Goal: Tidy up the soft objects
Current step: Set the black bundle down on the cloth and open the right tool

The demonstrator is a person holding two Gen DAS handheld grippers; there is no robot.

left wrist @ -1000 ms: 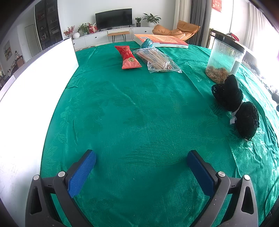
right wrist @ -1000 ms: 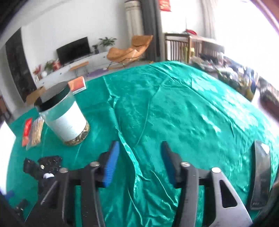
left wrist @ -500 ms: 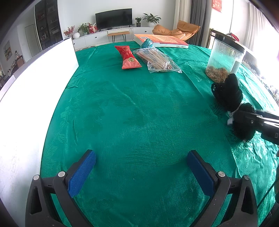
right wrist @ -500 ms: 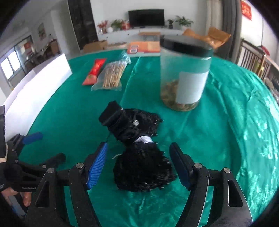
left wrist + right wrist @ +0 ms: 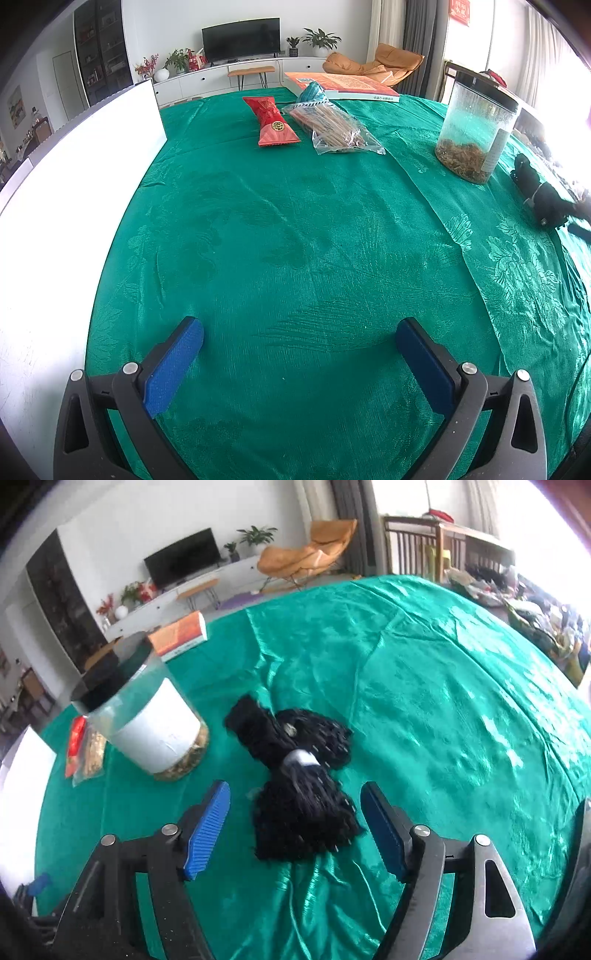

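A black knitted soft bundle (image 5: 295,775) with a white band around its middle lies on the green tablecloth (image 5: 443,701). My right gripper (image 5: 295,823) is open, its blue pads on either side of the bundle's near end, not touching it. In the left wrist view the bundle (image 5: 543,192) shows at the far right edge. My left gripper (image 5: 301,362) is open and empty, low over bare cloth near the table's front.
A clear jar (image 5: 144,716) with a black lid stands left of the bundle, also in the left view (image 5: 476,125). A red snack pack (image 5: 271,122), a bag of sticks (image 5: 332,125) and a book (image 5: 340,86) lie at the far side. A white board (image 5: 55,184) runs along the left.
My right gripper swung round onto the bundle and now straddles it, still open. In the left view the bundle now lies farther right. The left gripper has not moved.
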